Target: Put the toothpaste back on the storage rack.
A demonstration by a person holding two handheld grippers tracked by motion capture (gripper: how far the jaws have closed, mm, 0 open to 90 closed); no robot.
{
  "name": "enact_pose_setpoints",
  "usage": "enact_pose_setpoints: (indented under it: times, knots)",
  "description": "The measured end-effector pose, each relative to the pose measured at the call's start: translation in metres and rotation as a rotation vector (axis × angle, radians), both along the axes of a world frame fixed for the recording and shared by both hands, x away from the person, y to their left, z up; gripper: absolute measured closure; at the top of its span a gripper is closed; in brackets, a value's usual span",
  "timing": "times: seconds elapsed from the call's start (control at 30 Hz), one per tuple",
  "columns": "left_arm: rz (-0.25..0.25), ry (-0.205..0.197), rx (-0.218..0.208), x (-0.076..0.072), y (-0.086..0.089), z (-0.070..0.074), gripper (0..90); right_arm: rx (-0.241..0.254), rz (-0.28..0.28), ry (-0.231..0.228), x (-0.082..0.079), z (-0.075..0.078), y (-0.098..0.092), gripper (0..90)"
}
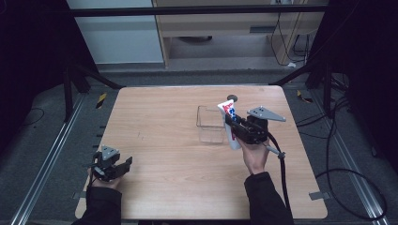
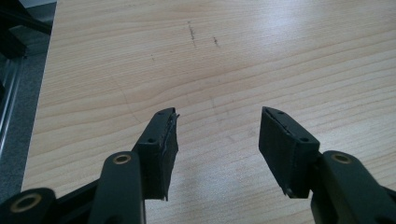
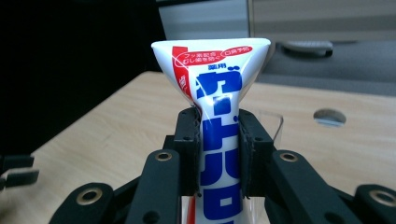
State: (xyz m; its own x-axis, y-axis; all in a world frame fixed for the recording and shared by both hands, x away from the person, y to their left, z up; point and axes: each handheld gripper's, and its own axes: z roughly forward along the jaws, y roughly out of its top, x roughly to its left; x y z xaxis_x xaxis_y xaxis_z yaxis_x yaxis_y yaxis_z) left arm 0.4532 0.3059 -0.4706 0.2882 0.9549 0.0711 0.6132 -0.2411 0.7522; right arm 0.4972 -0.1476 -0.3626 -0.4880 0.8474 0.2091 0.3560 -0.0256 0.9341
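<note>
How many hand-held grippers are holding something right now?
1. The right hand-held gripper is clamped on a toothpaste tube, held up beside the clear box. The left hand-held gripper sits open over the bare table at the near left edge.

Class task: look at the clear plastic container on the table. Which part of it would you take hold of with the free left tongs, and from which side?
Probably one upright wall of the clear container near its rim, from above: it stands upright with its top open, so one jaw could go inside and one outside. The left tongs are open; the right tongs, holding the toothpaste tube, crowd its right side.
</note>
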Motion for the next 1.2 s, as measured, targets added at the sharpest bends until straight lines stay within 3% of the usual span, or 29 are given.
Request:
enact_pose_setpoints:
  times: [0.3, 0.83, 1.2]
  knots:
    - [0.002, 0.000, -0.003, 0.000, 0.001, 0.000, 46.1, 0.062, -0.043, -0.061, 0.020, 0.009, 0.006, 72.9]
    - [0.002, -0.001, -0.004, 0.000, 0.001, 0.000, 46.1, 0.125, -0.097, -0.111, 0.058, 0.008, 0.017, 72.9]
    - [0.006, -0.009, -0.006, 0.000, 0.002, 0.000, 46.2, 0.154, -0.128, -0.088, 0.079, -0.006, 0.020, 72.8]
